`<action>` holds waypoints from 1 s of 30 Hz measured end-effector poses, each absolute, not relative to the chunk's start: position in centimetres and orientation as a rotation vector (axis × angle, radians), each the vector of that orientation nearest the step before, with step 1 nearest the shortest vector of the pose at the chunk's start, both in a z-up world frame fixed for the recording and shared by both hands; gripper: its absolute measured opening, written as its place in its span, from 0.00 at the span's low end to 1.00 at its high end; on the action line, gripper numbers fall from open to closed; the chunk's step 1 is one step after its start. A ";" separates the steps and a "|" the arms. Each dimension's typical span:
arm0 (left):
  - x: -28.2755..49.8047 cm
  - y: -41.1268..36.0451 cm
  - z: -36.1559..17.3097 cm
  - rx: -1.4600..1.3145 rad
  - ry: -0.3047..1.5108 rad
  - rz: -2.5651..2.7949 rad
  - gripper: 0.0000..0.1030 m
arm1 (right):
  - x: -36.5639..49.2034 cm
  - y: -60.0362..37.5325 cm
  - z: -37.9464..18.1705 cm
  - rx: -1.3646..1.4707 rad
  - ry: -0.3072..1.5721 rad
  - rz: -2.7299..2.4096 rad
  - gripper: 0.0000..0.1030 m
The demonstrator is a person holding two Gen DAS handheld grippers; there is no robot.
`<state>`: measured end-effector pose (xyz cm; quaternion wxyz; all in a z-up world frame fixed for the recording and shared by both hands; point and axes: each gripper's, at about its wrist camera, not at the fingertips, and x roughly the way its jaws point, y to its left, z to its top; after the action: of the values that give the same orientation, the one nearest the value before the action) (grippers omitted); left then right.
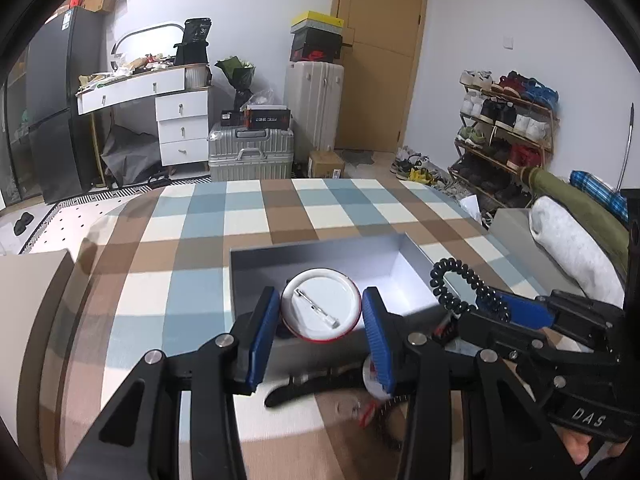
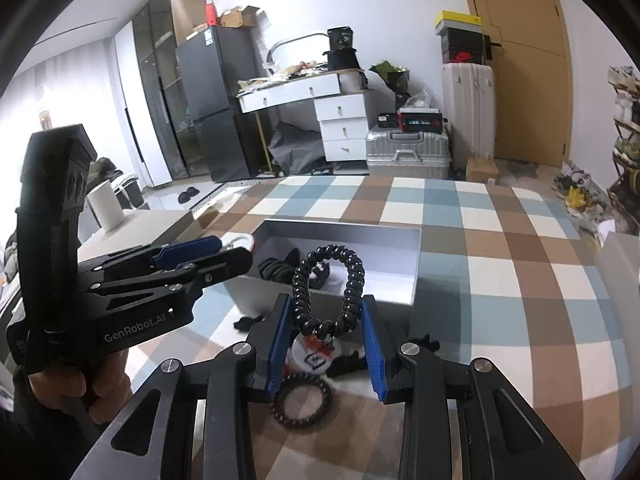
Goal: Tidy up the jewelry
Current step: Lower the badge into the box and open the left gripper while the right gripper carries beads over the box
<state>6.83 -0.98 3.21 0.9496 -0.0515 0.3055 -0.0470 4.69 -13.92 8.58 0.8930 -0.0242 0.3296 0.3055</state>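
Observation:
My left gripper is shut on a round pin badge, white back with a pin facing me, held over the near edge of the open grey box. My right gripper is shut on a black spiral hair tie, held upright at the box's near edge; the hair tie also shows in the left wrist view. Dark items lie inside the box. On the checked cloth before the box lie another badge, a black beaded bracelet and a dark strap.
The checked tablecloth runs to the far table edge. A grey lid or board lies at the left, folded clothes at the right. Suitcases, a desk and a shoe rack stand beyond.

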 end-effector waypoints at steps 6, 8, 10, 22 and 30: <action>8.5 -0.1 2.0 -0.131 0.649 -0.074 0.36 | 7.1 -13.6 8.1 -0.020 0.701 0.583 0.32; 8.5 -0.2 1.8 -0.124 0.655 -0.071 0.36 | 7.6 -13.4 7.9 -0.020 0.708 0.581 0.33; 8.4 -0.4 1.6 -0.117 0.655 -0.060 0.36 | 7.7 -13.1 7.9 -0.028 0.707 0.582 0.33; 8.7 -0.7 0.9 -0.108 0.677 -0.023 0.36 | 8.9 -12.6 6.7 -0.015 0.738 0.570 0.36; 8.7 -0.7 1.0 -0.128 0.691 -0.036 0.36 | 8.9 -12.9 7.0 -0.015 0.719 0.542 0.49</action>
<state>8.73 -0.72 0.97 0.9388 -0.0625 0.3384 -0.0176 8.86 -12.90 6.97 0.9004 -0.0074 0.3475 0.2618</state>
